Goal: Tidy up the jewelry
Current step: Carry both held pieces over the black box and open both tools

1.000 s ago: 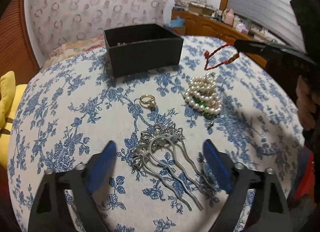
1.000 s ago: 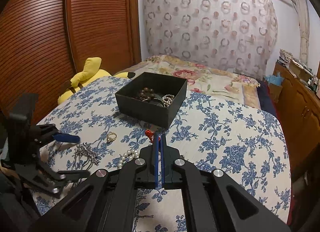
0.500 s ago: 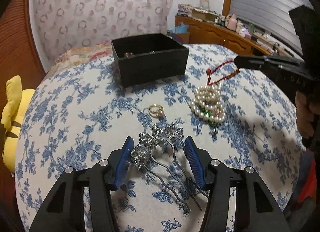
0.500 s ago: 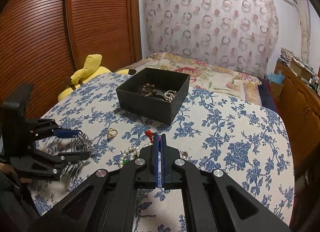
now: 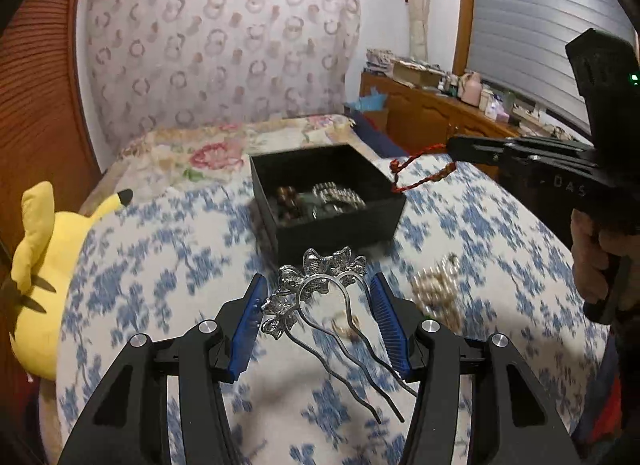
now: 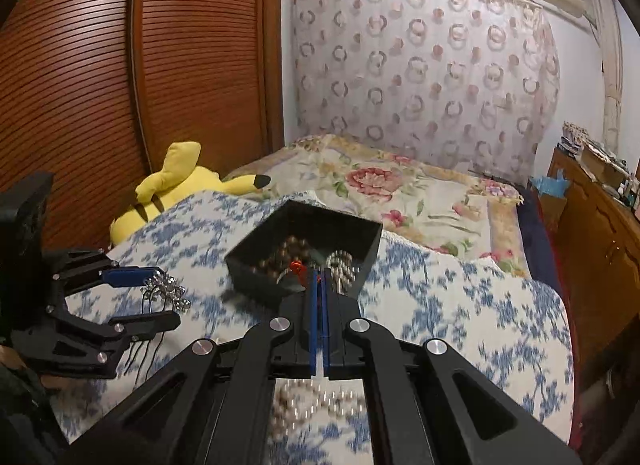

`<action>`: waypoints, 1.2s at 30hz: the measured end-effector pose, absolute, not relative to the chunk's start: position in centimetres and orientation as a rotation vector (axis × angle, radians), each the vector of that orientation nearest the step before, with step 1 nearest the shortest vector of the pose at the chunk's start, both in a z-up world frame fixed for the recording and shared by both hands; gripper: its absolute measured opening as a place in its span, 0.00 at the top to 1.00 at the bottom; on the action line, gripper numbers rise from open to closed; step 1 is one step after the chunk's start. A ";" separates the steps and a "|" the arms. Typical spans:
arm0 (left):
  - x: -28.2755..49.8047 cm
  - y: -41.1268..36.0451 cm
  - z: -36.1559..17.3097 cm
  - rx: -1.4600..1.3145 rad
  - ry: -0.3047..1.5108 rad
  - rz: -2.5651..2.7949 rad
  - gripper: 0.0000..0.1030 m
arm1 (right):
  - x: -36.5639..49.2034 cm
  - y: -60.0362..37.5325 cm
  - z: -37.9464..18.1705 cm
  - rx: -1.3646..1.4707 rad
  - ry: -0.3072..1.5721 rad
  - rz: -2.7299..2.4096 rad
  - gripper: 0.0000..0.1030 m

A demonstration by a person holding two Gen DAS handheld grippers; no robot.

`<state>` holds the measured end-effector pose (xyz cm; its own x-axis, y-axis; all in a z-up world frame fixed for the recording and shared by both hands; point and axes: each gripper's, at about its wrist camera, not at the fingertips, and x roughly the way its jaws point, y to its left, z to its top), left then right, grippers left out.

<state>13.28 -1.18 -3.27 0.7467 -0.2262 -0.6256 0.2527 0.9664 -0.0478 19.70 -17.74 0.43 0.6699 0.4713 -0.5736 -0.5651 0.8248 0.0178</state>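
Note:
My left gripper (image 5: 318,289) is shut on a silver flowered hair comb (image 5: 320,269) and holds it off the blue-flowered tablecloth (image 5: 168,265), prongs trailing toward me. In the right wrist view the same comb (image 6: 164,289) hangs in that gripper (image 6: 148,299) at the left. My right gripper (image 6: 319,277) is shut on a red beaded cord (image 5: 416,173), which dangles by the near right corner of the black box (image 5: 340,225). The box (image 6: 256,281) holds brown beads and pearls. A pearl pile (image 5: 436,293) and a gold ring (image 5: 344,331) lie blurred on the cloth.
A yellow plush toy (image 5: 36,277) leans at the table's left edge. A bed with a floral cover (image 6: 400,193) lies behind the box. A wooden dresser (image 5: 432,113) stands at the right and a slatted wardrobe (image 6: 120,85) at the left. A hand (image 5: 592,253) grips the right tool.
The left jaws closed on the hair comb and lifted it off the cloth toward the box. The right gripper carried the red cord closer to the box.

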 end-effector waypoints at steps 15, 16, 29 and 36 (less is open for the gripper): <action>18.1 -0.6 -1.0 0.026 0.639 -0.229 0.51 | 25.2 -15.2 -2.3 -0.123 0.706 0.611 0.97; 18.4 -0.6 -0.9 0.026 0.640 -0.229 0.51 | 25.3 -15.2 -2.4 -0.120 0.710 0.614 0.96; 21.6 -2.0 -1.3 0.036 0.668 -0.215 0.50 | 25.3 -17.2 -2.7 -0.102 0.696 0.604 0.83; 24.3 -3.4 -1.5 0.056 0.689 -0.207 0.50 | 23.9 -19.1 -2.6 -0.081 0.686 0.591 0.83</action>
<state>24.31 -3.35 -1.49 0.7526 -0.1708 -0.6360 0.2080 0.9780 -0.0165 23.87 -19.14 -2.64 0.6178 0.4871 -0.6173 -0.5388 0.8340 0.1188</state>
